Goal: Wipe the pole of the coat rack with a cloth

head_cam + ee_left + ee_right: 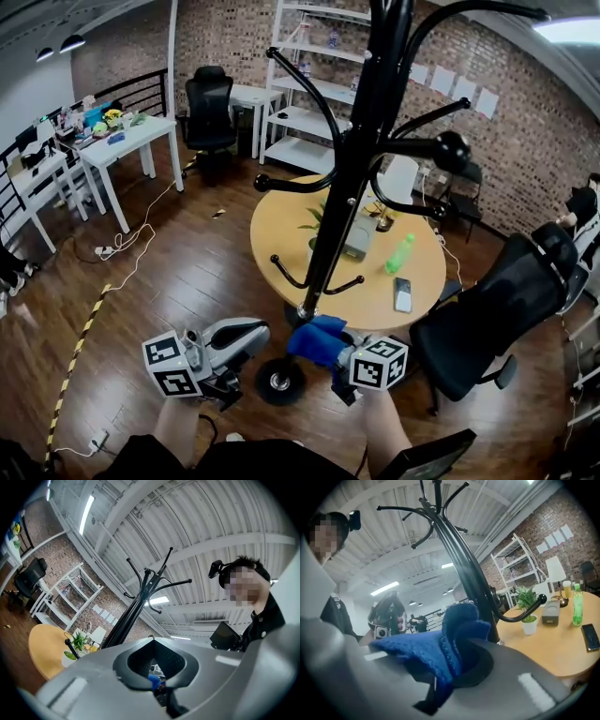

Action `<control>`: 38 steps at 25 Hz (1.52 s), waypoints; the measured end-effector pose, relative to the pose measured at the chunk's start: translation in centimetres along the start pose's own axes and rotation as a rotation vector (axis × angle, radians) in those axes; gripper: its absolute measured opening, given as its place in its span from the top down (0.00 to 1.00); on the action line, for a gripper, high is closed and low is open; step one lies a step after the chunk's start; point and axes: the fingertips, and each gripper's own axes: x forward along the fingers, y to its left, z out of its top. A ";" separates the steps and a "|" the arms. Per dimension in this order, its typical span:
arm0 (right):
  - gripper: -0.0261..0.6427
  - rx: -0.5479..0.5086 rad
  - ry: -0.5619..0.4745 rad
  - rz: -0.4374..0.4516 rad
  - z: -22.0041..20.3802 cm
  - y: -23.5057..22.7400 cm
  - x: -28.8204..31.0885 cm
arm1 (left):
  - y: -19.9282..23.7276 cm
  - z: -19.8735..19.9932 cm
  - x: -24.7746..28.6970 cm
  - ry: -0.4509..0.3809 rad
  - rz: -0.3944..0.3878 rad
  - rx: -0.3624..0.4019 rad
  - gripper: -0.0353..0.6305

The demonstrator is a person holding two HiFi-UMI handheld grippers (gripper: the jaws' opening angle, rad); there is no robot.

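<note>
Both grippers were held low near the coat rack base, one on each side, tilted up so that their cameras saw the ceiling. The left gripper sat left of the base with its marker cube towards the person. In its own view the left gripper had its jaws together with nothing between them, only a hollow in the pads. The right gripper sat right of the base, and in its own view the right gripper was clamped on one blue cloth, with a fold bunched above the jaws. In the head view the cloth lay at the lowest part of the pole, just above the base. It was touching or just beside the pole; contact couldn't be confirmed. The pole rose behind the cloth, and the left gripper's view showed it leaning up to the hooks. Count: one coat rack, one cloth, two grippers. The round wooden table behind the rack carried one potted plant, one grey box, one green bottle and one phone. A black office chair stood just right of the table.
</note>
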 end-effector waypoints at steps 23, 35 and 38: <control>0.93 -0.661 -0.770 -0.133 32.9 16.5 -7.3 | -3.4 4.0 -5.3 -0.096 0.014 0.131 0.96; 0.93 -0.866 -0.859 0.042 33.2 25.9 -11.0 | -4.1 5.0 -5.1 -0.112 0.022 0.152 0.96; 0.93 -0.734 -0.794 -0.042 33.4 20.4 -8.4 | -4.1 4.7 -5.2 -0.107 0.027 0.144 0.96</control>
